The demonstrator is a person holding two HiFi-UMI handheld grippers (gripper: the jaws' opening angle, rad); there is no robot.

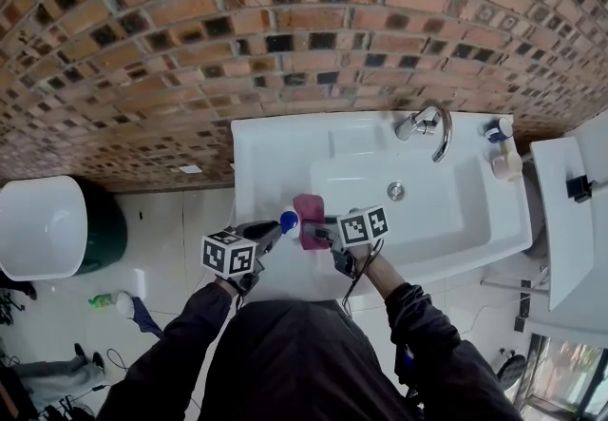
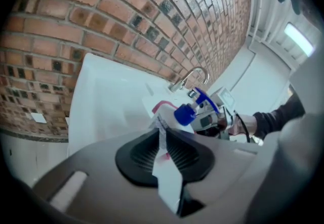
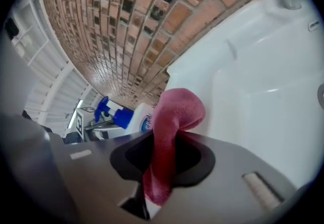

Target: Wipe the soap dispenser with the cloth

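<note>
Left gripper [image 2: 163, 142] is clamped on the dispenser [image 2: 185, 114] by its body below the pump. It is probably light, slick plastic. Right gripper [image 3: 164, 149] pinches the soft cloth [image 3: 177, 112] at the dispenser's 3 o'clock, over the sink's [image 1: 275, 153] 6 o'clock rim.

**Legible text: none.** We can read no word, brand or number in any view. The soap dispenser [image 3: 132, 116] bears a label with a blue oval print [image 3: 145, 123], seen in the right gripper view. The print is too blurred and too far hidden for us to make out any letters. The left marker cube [image 1: 229, 254] and the right marker cube [image 1: 364, 226] carry only black-and-white square patterns, which we cannot read as characters.
</note>
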